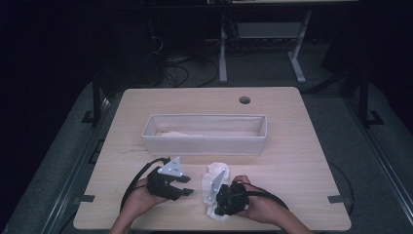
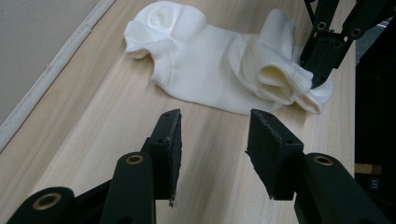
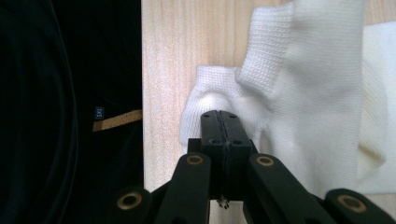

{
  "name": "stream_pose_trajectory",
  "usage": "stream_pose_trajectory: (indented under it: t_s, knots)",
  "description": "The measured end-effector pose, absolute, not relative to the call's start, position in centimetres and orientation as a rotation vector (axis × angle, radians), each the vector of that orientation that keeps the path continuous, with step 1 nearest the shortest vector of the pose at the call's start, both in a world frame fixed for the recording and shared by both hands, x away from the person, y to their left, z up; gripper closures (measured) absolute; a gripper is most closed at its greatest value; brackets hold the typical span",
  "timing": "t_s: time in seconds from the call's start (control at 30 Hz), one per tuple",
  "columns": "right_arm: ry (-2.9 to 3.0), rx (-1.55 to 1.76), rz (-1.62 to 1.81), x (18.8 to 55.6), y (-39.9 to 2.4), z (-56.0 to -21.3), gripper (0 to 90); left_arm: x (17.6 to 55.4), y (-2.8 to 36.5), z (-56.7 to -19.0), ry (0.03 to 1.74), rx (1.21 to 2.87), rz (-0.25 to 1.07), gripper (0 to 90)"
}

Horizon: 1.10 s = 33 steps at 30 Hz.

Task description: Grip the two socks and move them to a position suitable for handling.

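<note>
- Right gripper (image 3: 223,122) has its jaws pressed together at the sock's (image 2: 219,70) edge, lower centre of the high view.
- Whether fabric is caught, I cannot tell.
- Left gripper (image 2: 214,140) gapes empty beside it.
- Probably next: lift toward the bin (image 1: 204,144).

We see bare worktop (image 1: 292,165) all round the box (image 1: 204,134), with wide room on its right and left. In front of the box, the sock (image 1: 214,171) and both claws crowd the middle strip.
</note>
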State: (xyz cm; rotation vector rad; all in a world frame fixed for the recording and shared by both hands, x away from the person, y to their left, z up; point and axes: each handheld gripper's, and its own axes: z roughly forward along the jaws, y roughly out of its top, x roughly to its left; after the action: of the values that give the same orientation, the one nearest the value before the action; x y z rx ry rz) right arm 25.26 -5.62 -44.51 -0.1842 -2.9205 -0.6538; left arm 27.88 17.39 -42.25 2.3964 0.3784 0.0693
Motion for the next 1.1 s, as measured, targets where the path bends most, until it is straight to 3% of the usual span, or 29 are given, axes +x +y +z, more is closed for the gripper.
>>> stream_pose_trajectory:
  t_s: [1.1]
  knots:
    - [-2.974, -0.247, -0.786, 27.6, -6.9, -38.3, 90.0, 27.7, 17.3, -42.2, 0.377, 2.383, 0.066, 54.7]
